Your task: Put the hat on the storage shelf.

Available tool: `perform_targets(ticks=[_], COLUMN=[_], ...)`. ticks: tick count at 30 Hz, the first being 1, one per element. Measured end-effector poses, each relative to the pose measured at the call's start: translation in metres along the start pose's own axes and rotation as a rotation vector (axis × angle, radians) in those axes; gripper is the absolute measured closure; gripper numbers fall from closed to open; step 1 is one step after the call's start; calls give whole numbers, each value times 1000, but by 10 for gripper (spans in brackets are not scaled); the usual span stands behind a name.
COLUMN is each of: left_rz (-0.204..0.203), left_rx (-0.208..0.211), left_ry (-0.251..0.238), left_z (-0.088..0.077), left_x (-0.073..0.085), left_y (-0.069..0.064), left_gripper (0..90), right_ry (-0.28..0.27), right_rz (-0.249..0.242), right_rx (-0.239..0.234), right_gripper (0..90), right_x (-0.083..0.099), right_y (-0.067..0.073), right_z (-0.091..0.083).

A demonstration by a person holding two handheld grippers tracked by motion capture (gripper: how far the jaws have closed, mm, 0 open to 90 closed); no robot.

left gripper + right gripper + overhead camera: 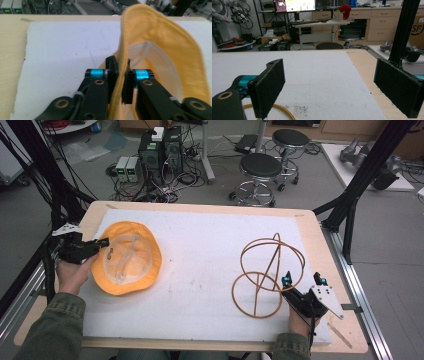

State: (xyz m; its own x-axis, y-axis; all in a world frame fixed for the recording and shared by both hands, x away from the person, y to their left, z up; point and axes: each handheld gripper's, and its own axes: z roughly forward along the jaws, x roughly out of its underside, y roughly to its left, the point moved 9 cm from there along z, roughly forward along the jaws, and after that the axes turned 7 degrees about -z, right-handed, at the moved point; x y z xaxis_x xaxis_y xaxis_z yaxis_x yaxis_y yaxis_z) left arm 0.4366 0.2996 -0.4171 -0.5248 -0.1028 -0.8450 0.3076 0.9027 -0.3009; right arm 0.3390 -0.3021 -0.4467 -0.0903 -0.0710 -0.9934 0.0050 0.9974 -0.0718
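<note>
The yellow bucket hat (127, 257) lies crown-down on the left part of the white foam sheet (200, 250), its opening facing up so that the pale lining (122, 260) and inner seams are exposed. The brim forms a soft, uneven ring around the crown, and its left edge is raised off the sheet. The left gripper (102, 242) is clamped on that raised edge: in the left gripper view the brim (122, 50) stands upright as a thin yellow band pinched between the two black jaws, and the left gripper (120, 80) has its jaws nearly together with only the fabric between them. The right gripper (303, 281) rests near the right front of the sheet, jaws spread wide and holding nothing. Just beside it stands a wire frame (267, 272) of tan rings, whose lower ring (284, 111) curves near the left jaw in the right gripper view.
</note>
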Motion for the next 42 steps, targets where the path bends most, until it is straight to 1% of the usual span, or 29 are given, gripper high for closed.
perform_targets(ticks=[2, 3, 4, 7, 10, 13, 16, 18, 20, 21, 22, 23, 24, 26, 28, 29, 31, 32, 33, 35, 38, 42], left_rz=[39, 51, 53, 44, 51, 51, 35, 42, 47, 63, 77, 80, 76, 81, 81, 78, 76, 70, 67, 60, 79, 83], left_rx=[-3, 0, 3, 22, 33, 43, 59, 56, 65, 64, 67, 79, 86, 94, 99, 97, 90, 78, 73, 61, 45, 56], left_ry=[-9, -9, -14, -30, -53, -87, -137, -168, -219, -253, -293, -345, -382, -470, -527, -563, -615, -650, -669, -724, -779, -808], left_z=[-1, -1, -1, -1, -1, -5, -9, -12, -17, -20, -24, -29, -33, -44, -52, -58, -66, -71, -74, -83, -93, -98], left_x=[0, 1, 0, -1, -3, -7, -14, -19, -25, -28, -32, -38, -42, -52, -59, -64, -70, -75, -77, -84, -91, -100], left_y=[-4, -6, -7, -11, -14, -18, -22, -23, -27, -29, -32, -35, -38, -45, -51, -54, -59, -61, -63, -68, -76, -86], left_gripper=[875, 875, 876, 876, 875, 876, 876, 876, 875, 875, 875, 874, 875, 875, 875, 875, 875, 875, 875, 875, 874, 873], right_ry=[-2, -1, 0, 0, -2, 1, -1, -3, -3, -3, -2, -7, -5, -5, -6, -8, -8, -6, -6, -6, -8, -5], right_rz=[2, 6, 9, 13, 12, 11, 11, 12, 13, 13, 15, 17, 23, 29, 28, 23, 25, 32, 32, 32, 34, 36], right_rx=[2, 2, 4, 2, 1, 5, 4, 6, 9, 9, 11, 12, 12, 11, 10, 9, 8, 7, 7, 8, 7, 4], right_gripper=[89, 89, 89, 89, 89, 89, 89, 89, 89, 89, 89, 89, 89, 89, 89, 89, 89, 89, 89, 89, 89, 89], right_x=[0, 0, 0, 0, 0, 0, 0, 0, 0, 0, 0, -1, 0, 0, 0, 0, -1, 0, 0, 0, -1, 0], right_y=[0, 0, -1, -1, -1, -1, -1, -1, -2, -2, -2, -3, -3, -2, -2, -2, -2, -2, -2, -2, -3, -2], right_z=[0, 0, 0, 0, 1, 0, 1, 1, 1, 1, 0, 0, 0, 0, 0, 0, 0, 0, 0, -1, -1, -1])
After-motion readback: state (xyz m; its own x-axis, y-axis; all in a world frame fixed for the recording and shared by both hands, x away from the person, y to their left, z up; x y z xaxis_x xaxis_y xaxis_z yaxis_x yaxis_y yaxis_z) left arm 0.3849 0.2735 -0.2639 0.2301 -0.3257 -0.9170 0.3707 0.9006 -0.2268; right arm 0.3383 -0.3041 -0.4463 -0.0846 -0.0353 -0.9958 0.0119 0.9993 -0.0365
